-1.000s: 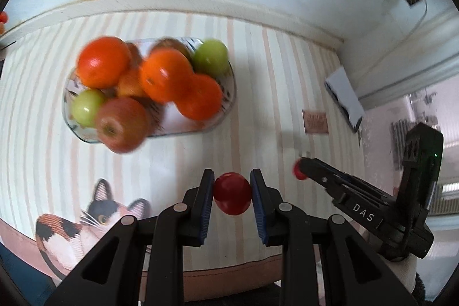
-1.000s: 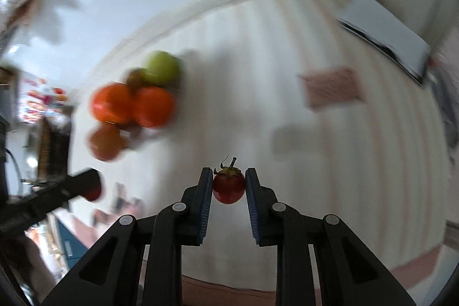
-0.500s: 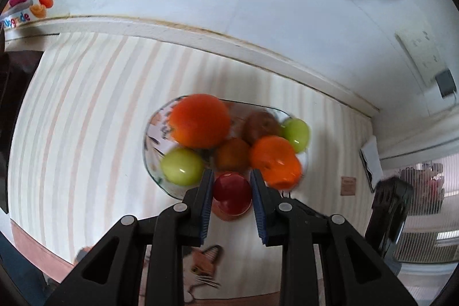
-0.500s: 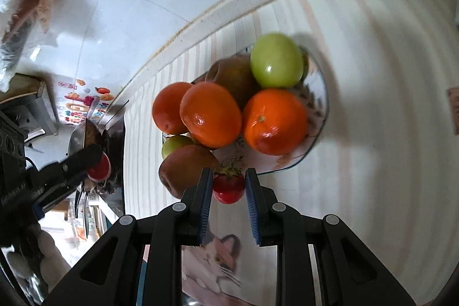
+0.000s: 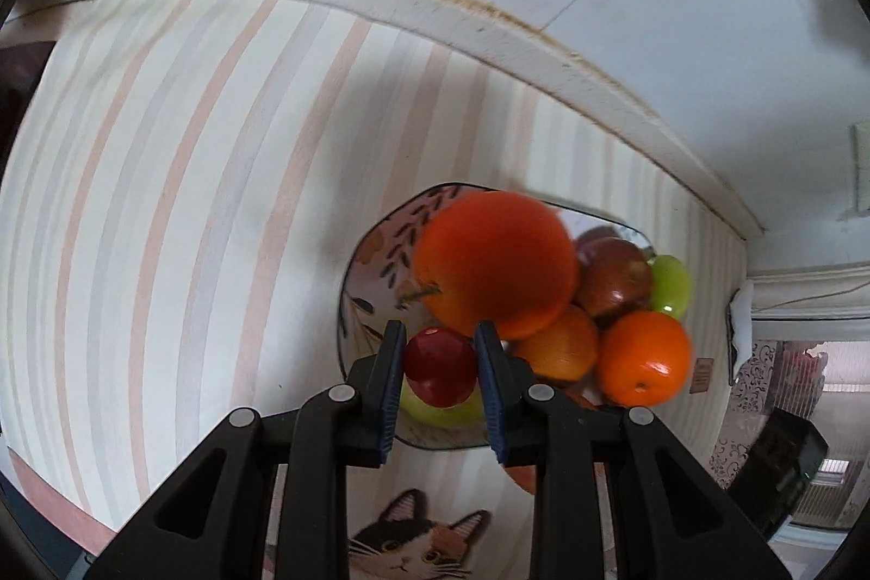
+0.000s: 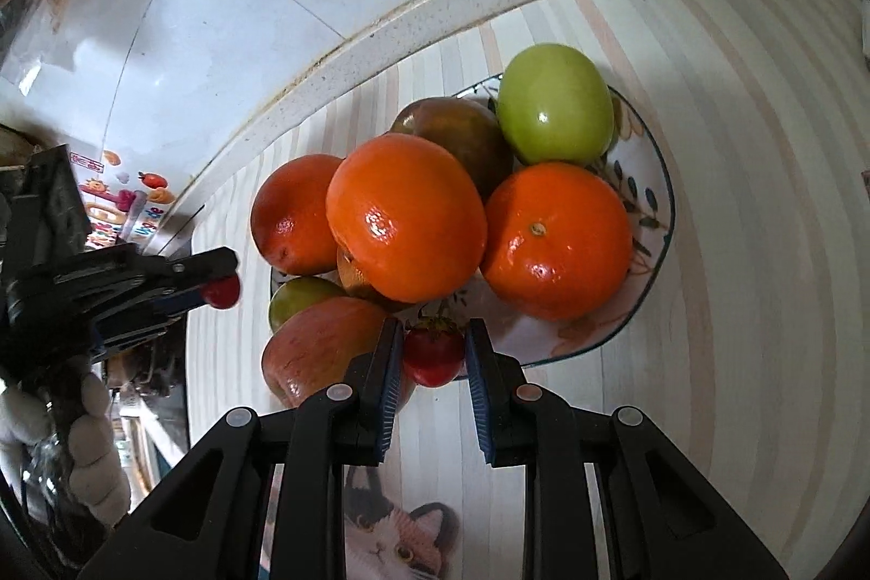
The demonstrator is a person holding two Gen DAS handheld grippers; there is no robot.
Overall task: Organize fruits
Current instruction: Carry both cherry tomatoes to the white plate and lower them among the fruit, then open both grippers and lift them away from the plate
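Note:
A patterned plate [image 5: 365, 254] [image 6: 655, 194] on the striped mat holds oranges [image 6: 405, 216], green fruits [image 6: 554, 104] and reddish apples [image 6: 312, 343]. My left gripper [image 5: 439, 365] is shut on a small red cherry tomato [image 5: 439, 365] and holds it over the near edge of the plate, in front of a large orange [image 5: 492, 262]. My right gripper [image 6: 433, 354] is shut on a cherry tomato with a green stem [image 6: 433, 354] at the plate's near rim. The left gripper also shows in the right wrist view [image 6: 220, 284], left of the plate, with its tomato.
The striped mat [image 5: 163, 199] carries a printed cat [image 5: 405, 550] near its front edge. A white raised ledge [image 5: 435, 14] and tiled wall run behind the plate. A small brown tag [image 5: 703, 370] lies to the right.
Both grippers have closed in on the plate with their tomatoes. The left one now hangs over the plate's near edge; the right one sits at the rim.

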